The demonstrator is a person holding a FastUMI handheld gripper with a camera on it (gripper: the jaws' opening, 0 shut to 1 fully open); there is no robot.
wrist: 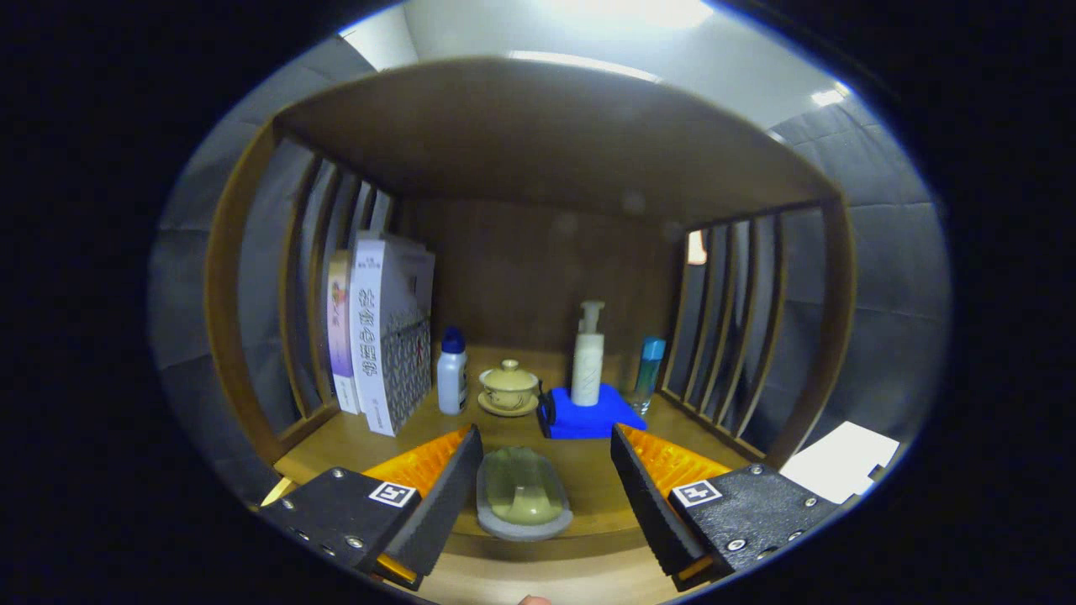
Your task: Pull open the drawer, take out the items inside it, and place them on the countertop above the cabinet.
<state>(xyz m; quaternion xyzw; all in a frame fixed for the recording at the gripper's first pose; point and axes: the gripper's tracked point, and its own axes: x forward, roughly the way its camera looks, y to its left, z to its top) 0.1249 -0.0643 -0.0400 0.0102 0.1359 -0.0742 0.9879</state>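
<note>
My gripper [545,470] is open, its two fingers spread wide. Between the fingers, resting on the wooden countertop [588,470] near its front edge, lies a pale green oval item in a clear case [522,493]; neither finger touches it. Beyond the fingers stands a blue box [588,416] with a white pump bottle [588,357] on top of it. A lidded tea cup on a saucer [508,388] and a small white bottle with a blue cap [451,371] stand to the left of the box. The drawer is below the view.
Several books and a patterned box [382,336] stand upright against the slatted left side of the shelf. A slim blue bottle [649,374] stands by the slatted right side [731,336]. The shelf has a wooden roof [538,143] and back panel. White paper [841,462] lies at the far right.
</note>
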